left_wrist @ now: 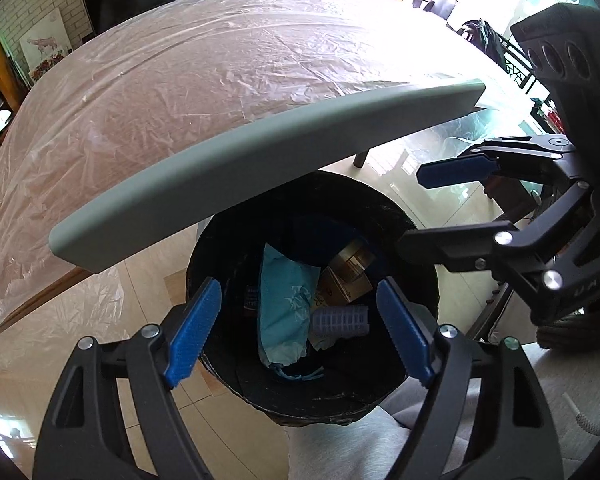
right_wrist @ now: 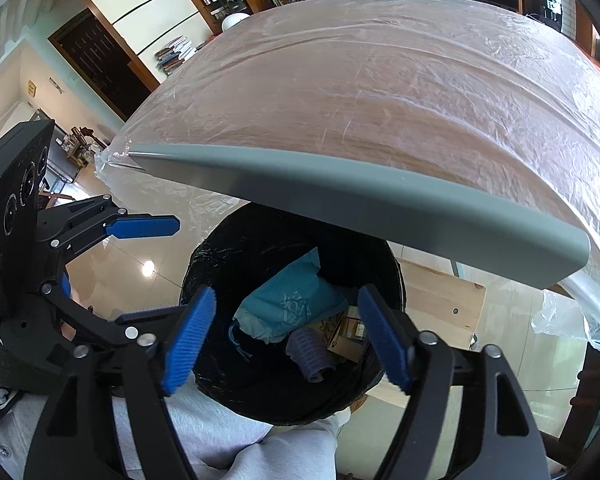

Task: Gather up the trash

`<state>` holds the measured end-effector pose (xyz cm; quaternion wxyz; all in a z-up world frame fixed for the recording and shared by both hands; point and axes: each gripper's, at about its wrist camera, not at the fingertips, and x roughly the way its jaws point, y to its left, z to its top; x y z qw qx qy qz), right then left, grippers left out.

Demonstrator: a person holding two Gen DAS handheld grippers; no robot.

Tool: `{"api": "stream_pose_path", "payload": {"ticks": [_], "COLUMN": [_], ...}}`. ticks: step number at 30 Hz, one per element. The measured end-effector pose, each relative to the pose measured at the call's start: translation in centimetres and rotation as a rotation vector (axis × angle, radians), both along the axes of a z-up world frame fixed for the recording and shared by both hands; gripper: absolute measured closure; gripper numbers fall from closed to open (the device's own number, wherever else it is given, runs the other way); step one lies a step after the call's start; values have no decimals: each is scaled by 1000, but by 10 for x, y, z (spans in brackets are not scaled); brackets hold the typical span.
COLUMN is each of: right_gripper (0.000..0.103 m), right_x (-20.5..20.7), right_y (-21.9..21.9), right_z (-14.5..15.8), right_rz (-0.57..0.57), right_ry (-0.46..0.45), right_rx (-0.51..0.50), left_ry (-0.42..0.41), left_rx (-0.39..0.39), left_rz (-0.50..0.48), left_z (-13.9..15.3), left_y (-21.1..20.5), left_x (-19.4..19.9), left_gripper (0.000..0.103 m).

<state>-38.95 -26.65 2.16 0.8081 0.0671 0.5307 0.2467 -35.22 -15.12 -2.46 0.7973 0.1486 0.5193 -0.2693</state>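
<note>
1. Trash sits at the bottom of the round black-lined waste bin on the tiled floor, just under the table edge: a crumpled light-blue drawstring bag, a ribbed translucent lavender cylinder and a brown-and-gold cardboard box.
2. From my left wrist camera, the left gripper hangs directly above the bin mouth, its blue ribbed pads spread wide with nothing between them.
3. My right gripper shows at the right of that same view, over the bin's far rim, fingers also parted wide and carrying nothing.
4. From the right wrist camera, the right gripper frames the same bin; I see the blue bag, the lavender cylinder and the box lying close together below it.
5. The left gripper appears at the left there, beside the bin, jaws apart.
6. A grey-edged wooden table covered with wrinkled clear plastic sheeting overhangs the bin's far side.
7. My grey trouser leg is against the bin's near rim.
</note>
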Motion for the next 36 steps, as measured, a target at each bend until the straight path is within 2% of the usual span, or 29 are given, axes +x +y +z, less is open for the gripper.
{"api": "stream_pose_path", "payload": {"ticks": [3,6,11,21,30,33,34,36], "right_gripper": [9,4,4,4,4,4,4,4], "right_x": [1,3,4,5,0,-1,-1,0], "right_y": [4,7,10,-3,-28,-35,-37,-42], "right_z": [0,-1,-6,0,27,44,51,76], "right_rz": [2,8,16,-51,-97,-98,-88,-60], "right_ry": [-3,2,40,34,24,2,-16,-85], "right_rx": [-14,-22,-44,-37,5,39,62,95], "left_ry": [0,-1,4,18,5,1,13,-7], "left_rx": [6,1,8,6,1,-40,-77,-134], "left_rz": [4,11,19,18,22,10,-6,-35], "left_z": [-1,-1,-4,-6,12,29,39,61], "left_y": [0,1,1,3,12,14,15,18], "left_x": [1,1,2,4,1,1,1,2], "left_gripper": [16,15,15,15,15,15,15,15]}}
